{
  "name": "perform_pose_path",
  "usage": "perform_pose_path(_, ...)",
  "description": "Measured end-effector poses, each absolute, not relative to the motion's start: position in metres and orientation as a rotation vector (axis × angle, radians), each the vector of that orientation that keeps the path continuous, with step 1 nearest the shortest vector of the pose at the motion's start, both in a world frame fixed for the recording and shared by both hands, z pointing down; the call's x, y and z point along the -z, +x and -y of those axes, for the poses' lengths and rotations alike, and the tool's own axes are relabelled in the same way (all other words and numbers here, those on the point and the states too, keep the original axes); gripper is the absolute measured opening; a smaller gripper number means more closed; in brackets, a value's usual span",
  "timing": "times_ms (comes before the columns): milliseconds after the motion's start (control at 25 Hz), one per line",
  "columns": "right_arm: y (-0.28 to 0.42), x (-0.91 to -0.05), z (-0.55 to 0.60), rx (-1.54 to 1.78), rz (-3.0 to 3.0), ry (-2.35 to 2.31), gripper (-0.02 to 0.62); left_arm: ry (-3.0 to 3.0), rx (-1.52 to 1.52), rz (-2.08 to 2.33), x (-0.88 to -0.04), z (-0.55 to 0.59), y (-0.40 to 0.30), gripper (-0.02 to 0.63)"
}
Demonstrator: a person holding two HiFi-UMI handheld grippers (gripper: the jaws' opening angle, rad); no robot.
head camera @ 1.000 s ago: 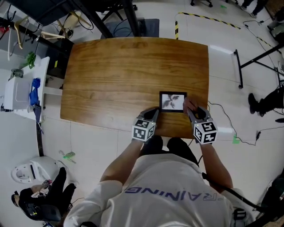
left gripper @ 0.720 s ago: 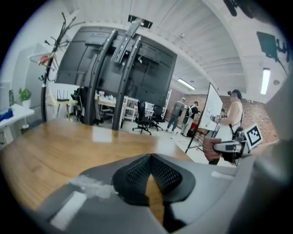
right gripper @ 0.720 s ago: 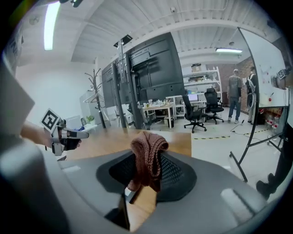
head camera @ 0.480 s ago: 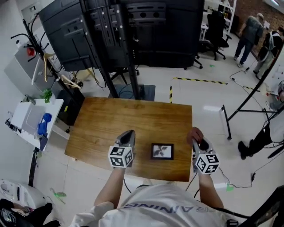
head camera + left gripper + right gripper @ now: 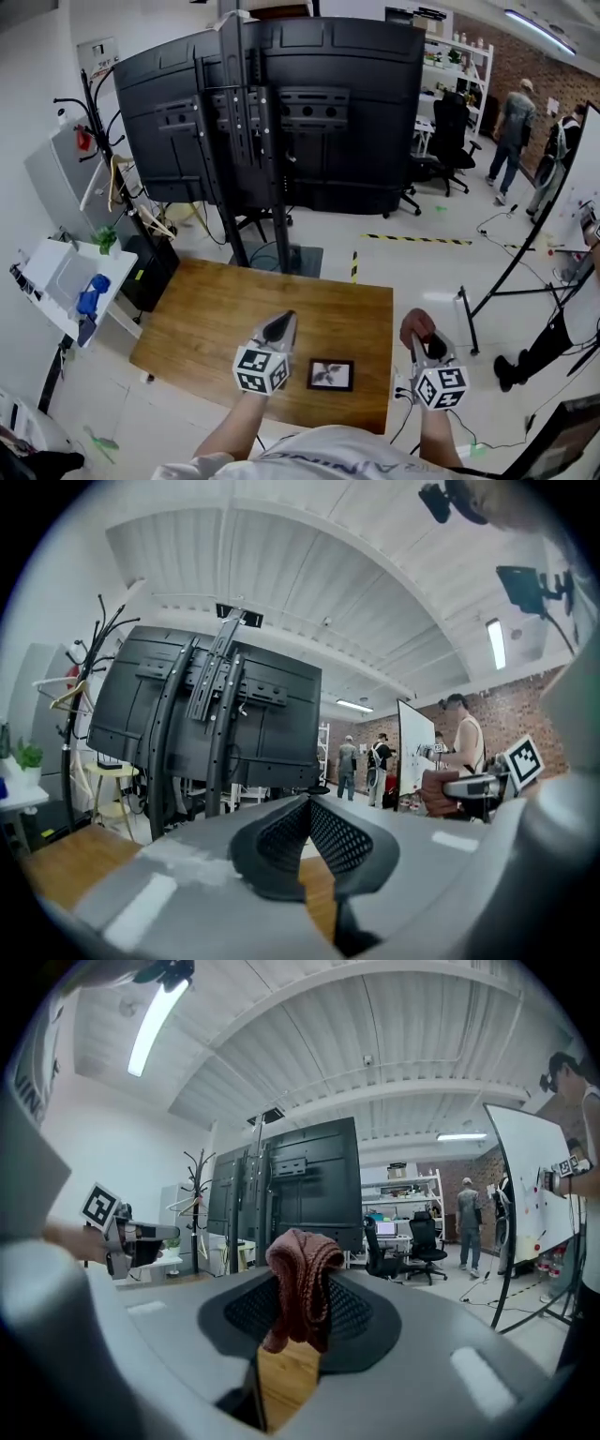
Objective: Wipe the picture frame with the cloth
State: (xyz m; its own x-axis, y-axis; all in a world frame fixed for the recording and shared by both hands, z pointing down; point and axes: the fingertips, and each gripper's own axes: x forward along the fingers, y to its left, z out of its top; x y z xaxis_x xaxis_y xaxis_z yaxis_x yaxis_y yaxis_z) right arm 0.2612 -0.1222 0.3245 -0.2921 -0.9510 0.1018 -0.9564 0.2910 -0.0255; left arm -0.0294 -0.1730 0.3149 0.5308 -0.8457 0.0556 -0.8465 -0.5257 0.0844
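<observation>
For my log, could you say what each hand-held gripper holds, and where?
Right hand-held gripper pinches the reddish cloth by its bunched middle; left hand-held gripper holds nothing.

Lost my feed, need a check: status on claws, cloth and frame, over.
Left claw shut, empty. Right claw shut on reddish-brown knitted cloth. Small black picture frame flat on wooden table between them, untouched. Nothing in the way.

The picture frame [image 5: 330,374] lies on the table [image 5: 234,309] near its front edge; the left tool [image 5: 278,326] is just left of it, the right tool [image 5: 424,343], gripping the cloth [image 5: 417,325], beyond the table's right edge
</observation>
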Motion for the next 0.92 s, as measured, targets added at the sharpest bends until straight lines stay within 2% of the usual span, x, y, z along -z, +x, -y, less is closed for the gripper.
perform_pose_path(920, 0.257, -0.34, 0.134, -0.17, 2.479, 1.775, 0.118, 2.606, 0.033, 1.41, -0.332, 0.18, -0.019, 0.003)
